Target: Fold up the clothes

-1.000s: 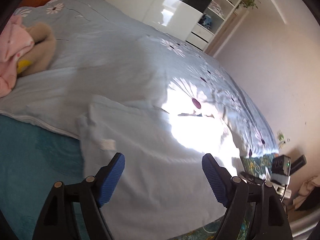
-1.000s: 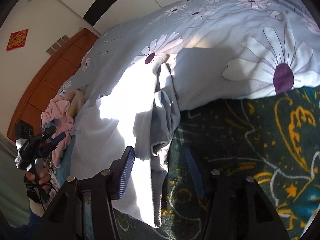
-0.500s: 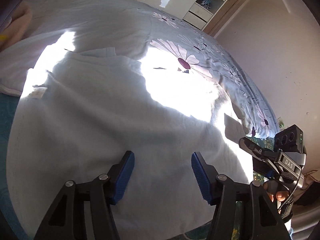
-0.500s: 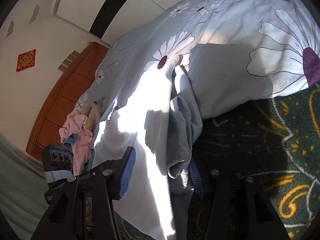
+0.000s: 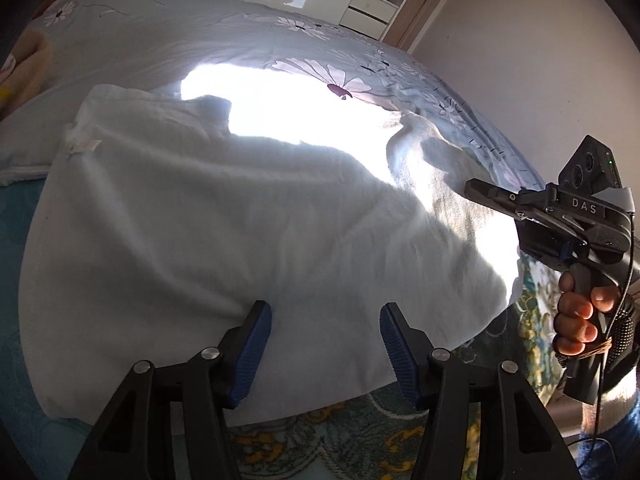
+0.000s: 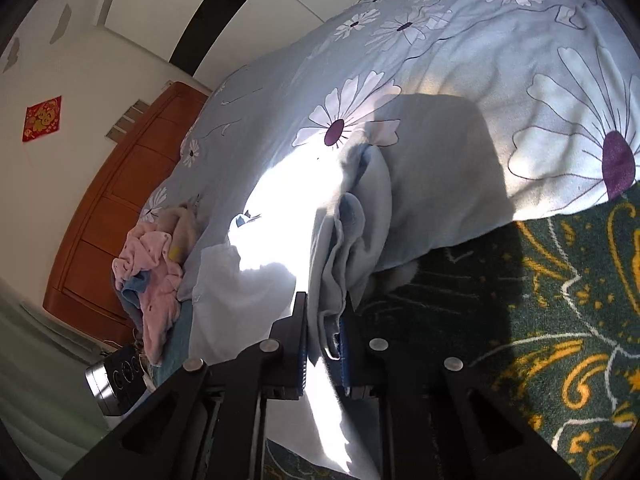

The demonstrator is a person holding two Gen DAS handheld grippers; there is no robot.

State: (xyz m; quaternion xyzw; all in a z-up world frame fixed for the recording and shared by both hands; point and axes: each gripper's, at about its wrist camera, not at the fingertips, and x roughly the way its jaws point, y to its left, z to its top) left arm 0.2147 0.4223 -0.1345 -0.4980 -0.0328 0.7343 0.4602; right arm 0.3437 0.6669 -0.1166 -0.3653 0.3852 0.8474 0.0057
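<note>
Clearly spread on the bed (image 5: 168, 36), pale shirt (image 5: 240, 248), right gripper (image 6: 324, 344) pinching its bunched edge, left gripper (image 5: 324, 344) gaping just above; pink clothes (image 6: 156, 268) only in right view.

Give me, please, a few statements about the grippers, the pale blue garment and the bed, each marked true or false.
1. The right gripper is shut on a bunched edge of the pale blue garment. True.
2. The left gripper is clamped on the garment. False: its jaws stand apart above the cloth, holding nothing.
3. The garment lies on a bare wooden floor. False: it lies on a bed, partly over the flowered duvet.
4. A pink piece of clothing lies in a heap near the wooden headboard. True.
5. Sunlight falls across part of the garment. True.
</note>
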